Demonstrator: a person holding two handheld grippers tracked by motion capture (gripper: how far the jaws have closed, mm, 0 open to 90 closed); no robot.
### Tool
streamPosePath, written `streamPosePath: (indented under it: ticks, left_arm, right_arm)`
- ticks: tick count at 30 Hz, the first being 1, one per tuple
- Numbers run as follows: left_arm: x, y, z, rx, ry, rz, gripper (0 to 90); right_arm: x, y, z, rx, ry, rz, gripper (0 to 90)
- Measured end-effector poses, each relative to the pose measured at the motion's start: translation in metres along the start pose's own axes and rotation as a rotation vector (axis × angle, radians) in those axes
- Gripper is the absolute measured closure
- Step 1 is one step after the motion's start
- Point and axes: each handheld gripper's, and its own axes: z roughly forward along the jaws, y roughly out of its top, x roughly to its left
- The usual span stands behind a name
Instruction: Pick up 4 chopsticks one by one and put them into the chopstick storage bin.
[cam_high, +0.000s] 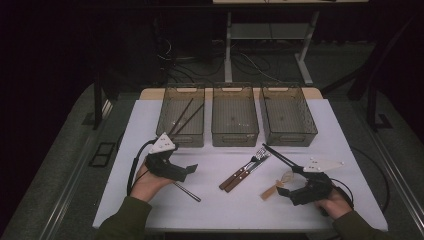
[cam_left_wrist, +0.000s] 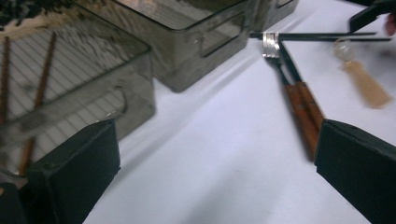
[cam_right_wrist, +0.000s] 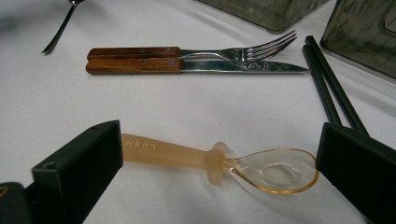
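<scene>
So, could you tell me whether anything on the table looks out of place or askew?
Nothing looks spilled or damaged. The fork and knife lie neatly side by side, and the amber spoon sits flat between the jaws of the open right claw. One slim dark utensil lies loose by the left claw, apart from the rest.

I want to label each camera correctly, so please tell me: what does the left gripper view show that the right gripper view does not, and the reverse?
Left gripper view brings: two brown chopsticks lying in a smoky clear bin, with a second bin beside it. Right gripper view brings: the letters LUSN on the translucent spoon, which lies between the open jaws of the right gripper, and a thin metal utensil at top left. Shared: the fork and knife side by side, the black chopsticks, the spoon and the white table cover.
</scene>
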Motion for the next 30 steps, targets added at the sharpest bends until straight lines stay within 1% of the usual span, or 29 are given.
streamPosePath:
  ticks: [1, 3, 5, 8, 11, 14, 16, 17, 18, 22, 23, 24, 27, 28, 30]
  left_arm:
    - [-0.002, -0.003, 0.0, -0.004, -0.005, -0.006, 0.0]
    - [-0.005, -0.008, -0.002, -0.002, -0.005, 0.008, 0.0]
    - [-0.008, -0.012, -0.003, -0.004, -0.01, 0.007, 0.0]
    - [-0.01, -0.019, -0.004, -0.022, -0.029, -0.012, 0.0]
    - [-0.013, -0.026, -0.004, -0.024, -0.032, -0.027, 0.0]
    - [-0.017, -0.031, -0.004, -0.03, -0.036, -0.018, 0.0]
    - [-0.019, -0.033, -0.005, -0.032, -0.035, 0.004, 0.0]
    - [-0.02, -0.034, -0.006, -0.032, -0.038, 0.006, 0.0]
    - [-0.02, -0.035, -0.005, -0.036, -0.049, -0.007, 0.0]
    - [-0.023, -0.041, -0.002, -0.019, -0.083, -0.009, 0.0]
    - [-0.023, -0.042, -0.002, -0.008, -0.078, -0.005, 0.0]
    - [-0.024, -0.042, -0.001, 0.006, -0.072, 0.0, 0.0]
    - [-0.025, -0.042, -0.003, -0.002, -0.075, 0.004, 0.0]
    - [-0.024, -0.042, -0.003, -0.009, -0.082, 0.002, 0.0]
    - [-0.023, -0.043, -0.004, -0.008, -0.088, -0.007, 0.0]
  right_arm:
    - [0.0, 0.0, 0.0, 0.0, 0.0, 0.0, 0.5]
    - [0.0, 0.0, 0.0, 0.001, 0.0, -0.001, 0.5]
    - [0.0, 0.0, 0.0, 0.0, 0.001, -0.002, 0.5]
    - [0.0, 0.0, 0.0, 0.0, 0.0, -0.003, 0.5]
    - [0.001, 0.0, 0.0, 0.001, 0.0, -0.004, 0.5]
    - [0.001, 0.0, 0.0, -0.001, 0.0, -0.005, 0.5]
    - [0.001, 0.0, 0.0, -0.001, -0.001, -0.005, 0.5]
    - [0.0, 0.0, 0.0, -0.002, 0.0, -0.006, 0.5]
    - [0.0, 0.001, 0.0, -0.003, 0.0, -0.006, 0.5]
    - [0.001, 0.001, -0.001, -0.005, 0.005, -0.009, 0.5]
    - [0.001, 0.001, -0.001, -0.004, 0.005, -0.011, 0.5]
    - [0.001, 0.001, -0.001, -0.005, 0.001, -0.016, 0.5]
    - [0.001, 0.001, -0.003, -0.002, -0.025, -0.021, 0.5]
    - [0.002, 0.001, -0.003, -0.003, -0.031, -0.023, 0.5]
    - [0.003, 0.002, -0.004, 0.001, -0.043, -0.027, 0.5]
